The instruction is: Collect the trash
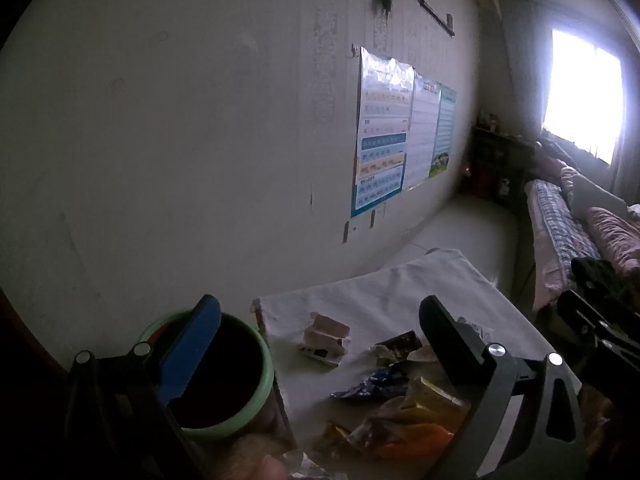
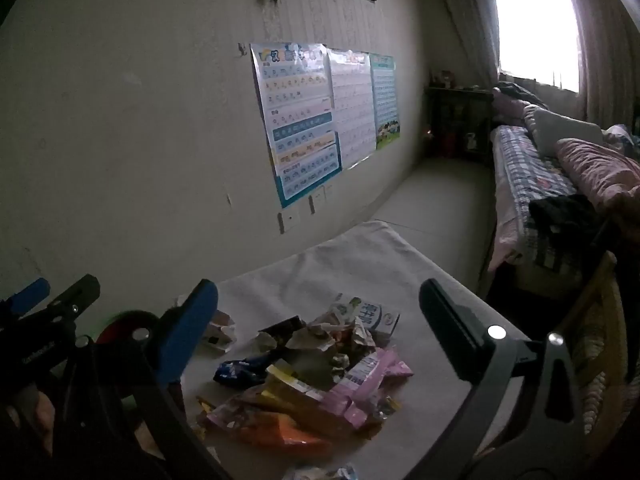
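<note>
Fingers (image 2: 188, 332) of both grippers spread wide, empty; trash (image 2: 308, 380): crumpled colourful wrappers heaped on cloth-covered table (image 2: 360, 260).

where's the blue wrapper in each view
Left wrist view: the blue wrapper lies low in the middle, on the white table, right of the green bin.
Right wrist view: the same wrapper lies lower left of middle, at the left edge of the trash pile, beside the blue finger.
Shared landmark: the posters on the wall, seen above the table in both views.
</note>
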Demonstrator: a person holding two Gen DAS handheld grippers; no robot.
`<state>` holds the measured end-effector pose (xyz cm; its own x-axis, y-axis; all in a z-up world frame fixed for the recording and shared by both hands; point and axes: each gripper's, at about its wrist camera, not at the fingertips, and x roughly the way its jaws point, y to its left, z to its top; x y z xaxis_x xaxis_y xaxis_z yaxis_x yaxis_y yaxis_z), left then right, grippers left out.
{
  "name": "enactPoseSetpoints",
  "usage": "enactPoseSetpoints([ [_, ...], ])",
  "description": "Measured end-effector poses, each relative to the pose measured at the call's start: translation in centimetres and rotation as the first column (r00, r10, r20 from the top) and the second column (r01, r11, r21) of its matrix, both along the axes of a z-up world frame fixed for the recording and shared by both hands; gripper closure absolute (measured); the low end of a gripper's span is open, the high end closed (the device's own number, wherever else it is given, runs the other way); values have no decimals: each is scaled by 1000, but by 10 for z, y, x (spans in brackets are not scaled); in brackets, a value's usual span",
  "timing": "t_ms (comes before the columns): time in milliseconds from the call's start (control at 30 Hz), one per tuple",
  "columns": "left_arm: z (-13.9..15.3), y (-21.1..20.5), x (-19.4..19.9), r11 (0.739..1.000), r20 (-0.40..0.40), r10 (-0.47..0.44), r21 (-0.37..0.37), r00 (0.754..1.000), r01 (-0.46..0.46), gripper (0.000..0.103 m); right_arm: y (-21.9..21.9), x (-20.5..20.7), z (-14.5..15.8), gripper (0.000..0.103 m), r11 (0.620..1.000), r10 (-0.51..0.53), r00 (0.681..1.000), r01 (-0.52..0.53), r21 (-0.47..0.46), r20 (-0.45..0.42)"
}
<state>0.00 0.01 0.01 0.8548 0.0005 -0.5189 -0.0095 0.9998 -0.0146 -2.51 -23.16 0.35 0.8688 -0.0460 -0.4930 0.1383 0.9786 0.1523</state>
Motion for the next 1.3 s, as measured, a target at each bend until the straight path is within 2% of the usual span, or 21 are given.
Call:
enactPoseSetpoints([
  [233, -1, 1, 3, 1000, 3, 8, 2, 1000, -8, 8, 1, 0, 0, 3, 1000, 3, 1000, -3, 3, 2],
  [333, -11, -4, 2, 1000, 1, 9, 0, 1000, -9, 8, 1, 1, 1, 3, 1000, 3, 1000, -3, 4, 0],
  [933, -3, 5, 2, 1000, -13, 21, 17, 1000, -21, 8, 2, 2, -2, 3, 1000, 4, 1000, -4, 8, -6],
  [1200, -3, 8, 2, 999, 19, 24, -24, 1000, -24, 8, -1, 0, -5, 3, 1000, 4, 1000, -4, 21, -17],
  [1300, -2, 7, 2, 1000, 13, 26, -15, 1000, -26, 8, -2, 0, -5, 3, 1000, 4, 1000, -4, 21, -17],
])
